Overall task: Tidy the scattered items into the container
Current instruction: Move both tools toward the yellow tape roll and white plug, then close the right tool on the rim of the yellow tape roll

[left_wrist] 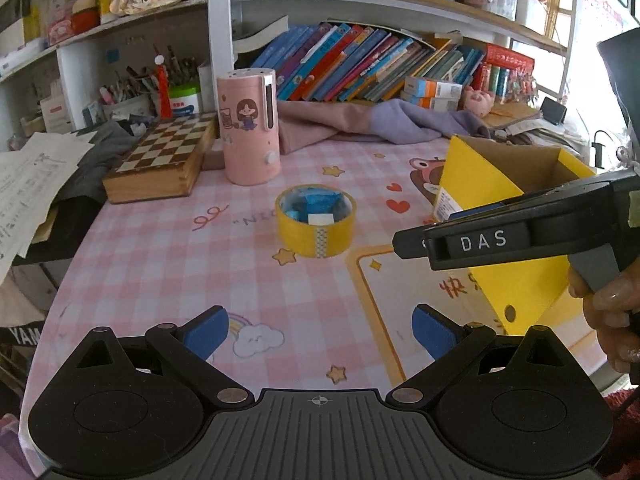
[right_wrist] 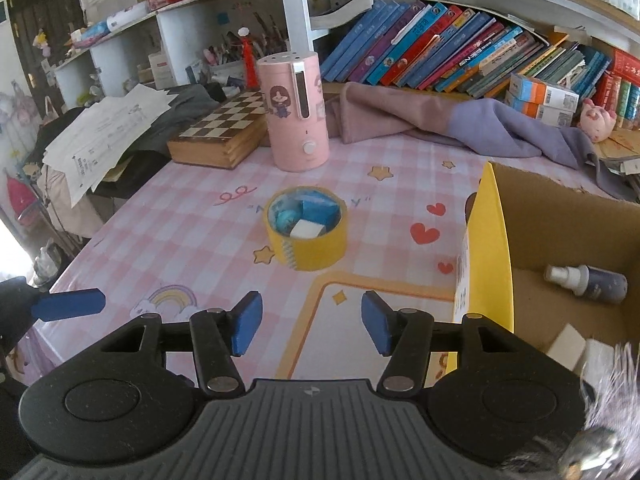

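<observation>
Nearest in each wrist view are the tongs themselves: the left tongs (left_wrist: 320, 332) hang with their blue pads spread wide and nothing between them, low over the pink checked table (left_wrist: 180, 280), and the right tongs (right_wrist: 312, 330) are likewise parted and empty, just beside the near wall of the yellow box (right_wrist: 490, 240). That box stands on the right side of the table, open at the top, and already holds a small spray bottle (right_wrist: 586, 283) lying on its side and what look like two pale blocks (right_wrist: 580, 350) near its front corner. Farther out, in the middle of the table and well apart from both tongs, sits the roll of yellow tape (right_wrist: 307, 236), lying flat with its hole upward; a few small blue and white pieces (right_wrist: 308, 216) are tucked inside the ring. The roll is probably light and stiff, with a smooth and somewhat slippery outer band, so a hold across the wall, one pad inside the hole and one outside, should be surer than squeezing the full width. Lifting it that way would likely leave the loose pieces behind on the table, to be picked up singly. Beyond it stand a pink cylinder (right_wrist: 294, 114) and a chessboard box (right_wrist: 220, 136).
</observation>
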Tool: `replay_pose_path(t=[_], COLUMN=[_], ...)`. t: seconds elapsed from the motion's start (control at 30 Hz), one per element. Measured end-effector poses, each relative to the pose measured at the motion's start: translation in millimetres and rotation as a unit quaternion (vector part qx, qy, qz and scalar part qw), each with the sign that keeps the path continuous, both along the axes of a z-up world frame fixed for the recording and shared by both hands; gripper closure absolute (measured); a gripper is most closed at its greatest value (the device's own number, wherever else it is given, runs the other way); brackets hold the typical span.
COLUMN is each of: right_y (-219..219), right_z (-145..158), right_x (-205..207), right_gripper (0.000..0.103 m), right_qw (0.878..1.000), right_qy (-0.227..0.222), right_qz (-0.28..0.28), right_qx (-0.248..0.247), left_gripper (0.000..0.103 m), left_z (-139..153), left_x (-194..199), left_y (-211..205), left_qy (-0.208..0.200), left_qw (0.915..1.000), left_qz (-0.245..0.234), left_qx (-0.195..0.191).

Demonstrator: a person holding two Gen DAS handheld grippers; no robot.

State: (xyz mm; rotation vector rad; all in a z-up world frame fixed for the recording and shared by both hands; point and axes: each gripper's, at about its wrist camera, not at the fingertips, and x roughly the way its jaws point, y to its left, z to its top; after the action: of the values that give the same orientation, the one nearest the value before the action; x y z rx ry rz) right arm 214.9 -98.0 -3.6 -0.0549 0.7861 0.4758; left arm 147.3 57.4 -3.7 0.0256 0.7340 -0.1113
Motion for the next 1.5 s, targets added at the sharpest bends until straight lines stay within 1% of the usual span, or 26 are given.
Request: replay_pose_path(t=[0.17, 0.27, 0.5, 0.6, 0.73, 0.83, 0.9, 0.93, 0.97, 1.0, 1.17, 1.23, 1.3, 1.4, 1.5], right_y=[0, 0, -1, -2, 2, 7, 14, 17, 22, 27, 54, 65, 77, 86, 86], right_z=[-2, -2, -1, -3, -9, -13, -15, -16, -17, -19, -35, -40, -46, -55, -64], right_x=[18, 30, 51, 60, 69, 75, 79, 81, 84, 88, 109, 115, 120, 130, 138], right_gripper=[0.046, 0.045, 0.043, 0.04, 0.04, 0.035, 0.028, 0.026, 0.019, 0.015, 0.014, 0.014, 0.011, 0.01, 0.011], right_qw=[1.0, 1.0, 1.0, 1.0, 1.0, 1.0, 0.999, 0.999, 0.999, 0.999, 0.996, 0.994, 0.993, 0.992, 0.992], right_qy=[0.003, 0.003, 0.001, 0.007, 0.023, 0.03, 0.033, 0.034, 0.034, 0.033, 0.061, 0.06, 0.054, 0.053, 0.062], right_qz=[0.0, -0.001, -0.006, -0.008, 0.001, 0.007, 0.012, 0.016, 0.019, 0.025, 0.051, 0.061, 0.071, 0.067, 0.06], right_qx=[0.001, 0.003, 0.005, 0.005, 0.0, -0.005, -0.008, -0.011, -0.015, -0.019, -0.047, -0.062, -0.077, -0.093, -0.092], left_gripper=[0.003, 0.003, 0.003, 0.003, 0.003, 0.003, 0.003, 0.003, 0.003, 0.003, 0.003, 0.003, 0.003, 0.003, 0.003], left_z=[-6, -9, -16, -21, -27, -28, -29, -29, -30, -30, -34, -35, -35, -35, -35], left_x=[17, 26, 46, 56, 64, 68, 68, 69, 69, 70, 73, 74, 74, 74, 75], left_y=[0, -1, -6, -9, -10, -10, -8, -7, -6, -4, 3, 4, 6, 8, 11], left_qy=[0.005, 0.007, -0.001, 0.003, 0.012, 0.016, 0.017, 0.018, 0.019, 0.02, 0.026, 0.027, 0.028, 0.028, 0.03], left_qw=[1.0, 0.9999, 1.0, 0.9999, 0.9998, 0.9997, 0.9997, 0.9997, 0.9997, 0.9998, 0.9996, 0.9996, 0.9995, 0.9994, 0.9992], left_qz=[0.007, 0.01, 0.001, -0.004, -0.012, -0.015, -0.014, -0.012, -0.01, -0.006, 0.008, 0.011, 0.013, 0.017, 0.024], left_qx=[-0.002, 0.003, 0.007, 0.013, 0.013, 0.014, 0.011, 0.01, 0.008, 0.006, 0.003, 0.003, 0.001, 0.003, 0.006])
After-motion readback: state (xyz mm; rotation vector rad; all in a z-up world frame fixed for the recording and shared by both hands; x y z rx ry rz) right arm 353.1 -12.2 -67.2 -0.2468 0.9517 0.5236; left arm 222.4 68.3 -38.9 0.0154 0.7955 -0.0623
